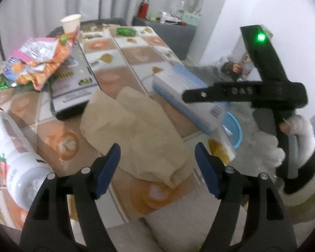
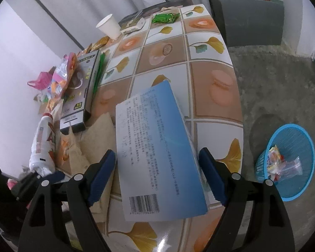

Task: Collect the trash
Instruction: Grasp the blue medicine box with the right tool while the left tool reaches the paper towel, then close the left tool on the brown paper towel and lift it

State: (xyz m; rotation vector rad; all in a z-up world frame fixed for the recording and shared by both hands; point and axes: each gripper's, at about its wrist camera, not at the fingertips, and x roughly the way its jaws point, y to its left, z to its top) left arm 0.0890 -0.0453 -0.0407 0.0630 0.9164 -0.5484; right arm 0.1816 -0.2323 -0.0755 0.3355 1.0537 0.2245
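My left gripper [image 1: 157, 157] is open and hovers over a crumpled brown paper bag [image 1: 140, 130] on the tiled tablecloth; nothing is between its fingers. My right gripper [image 2: 157, 161] is open above a flat blue-and-white box [image 2: 157, 147] near the table's right edge. The box lies between its fingers, whose pads stand close to its long sides. A white bottle [image 1: 16, 157] lies at the left. Orange snack bags [image 1: 37, 63] lie on a dark box [image 1: 73, 84]. Farther back are a paper cup [image 1: 71, 23] and a green wrapper [image 1: 126, 31].
A blue mesh basket [image 2: 287, 161] holding a few wrappers stands on the grey floor right of the table [image 2: 210, 42]. A grey cabinet [image 2: 247, 16] with small items stands behind. A gloved hand [image 1: 300, 130] holds the right gripper's handle. A pink bag [image 2: 41, 80] lies by the wall.
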